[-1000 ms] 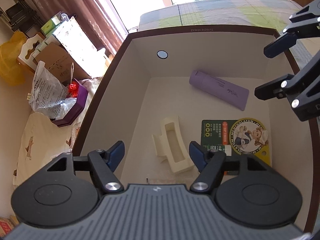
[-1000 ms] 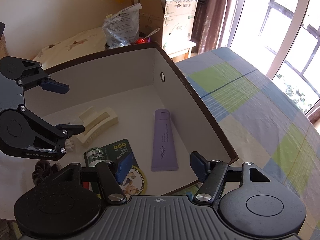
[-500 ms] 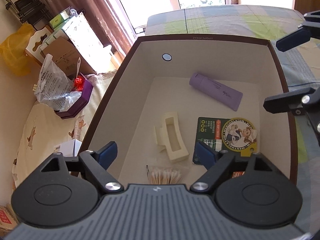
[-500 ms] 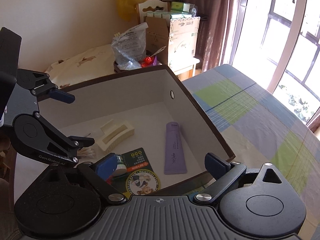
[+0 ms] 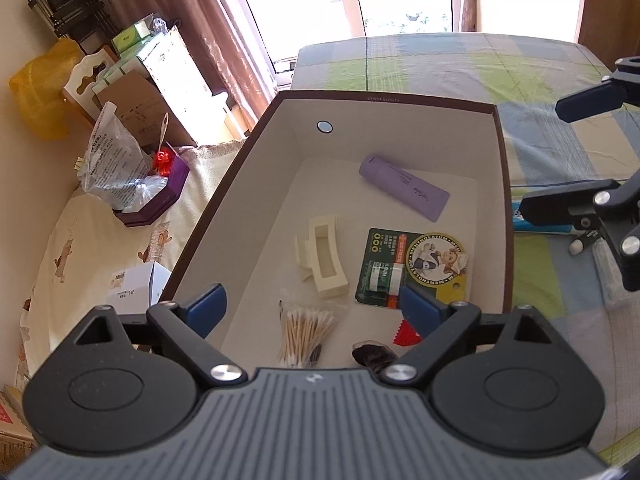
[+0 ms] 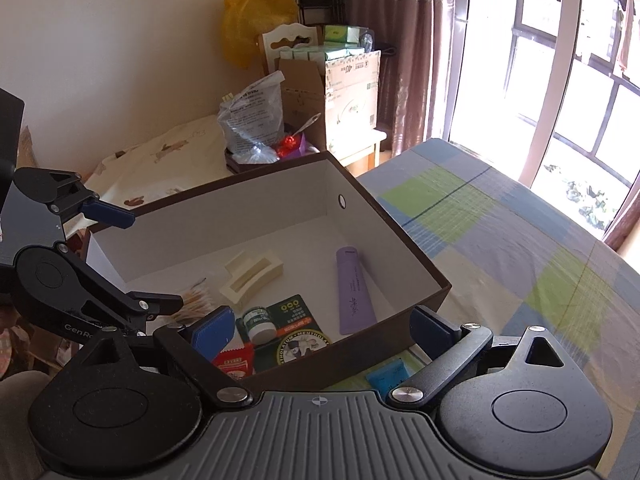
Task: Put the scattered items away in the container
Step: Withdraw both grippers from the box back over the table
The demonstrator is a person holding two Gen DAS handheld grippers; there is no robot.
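Note:
A brown box (image 5: 505, 184) with a white inside sits on the checked bedspread. Inside lie a purple tube (image 5: 404, 192), a cream hair clip (image 5: 322, 258), a green Mentholatum card pack (image 5: 412, 264), a bundle of cotton swabs (image 5: 305, 334), a red packet (image 5: 406, 334) and a dark hair tie (image 5: 374, 354). My left gripper (image 5: 314, 308) hovers open above the box's near end, holding nothing. My right gripper (image 6: 322, 330) is open and empty over the box's (image 6: 400, 236) near right wall. The tube (image 6: 354, 288), clip (image 6: 250, 276) and card pack (image 6: 288, 324) show there too.
A blue packet (image 6: 390, 378) lies on the bedspread just outside the box, by my right gripper. White packets (image 5: 608, 268) lie on the bed right of the box. A purple case (image 5: 156, 200), a plastic bag (image 5: 114, 168) and cardboard boxes (image 5: 140, 108) crowd the left side.
Both grippers have pulled back and up from the box, so more of its floor shows: the swabs, red packet and hair tie. Both stay open.

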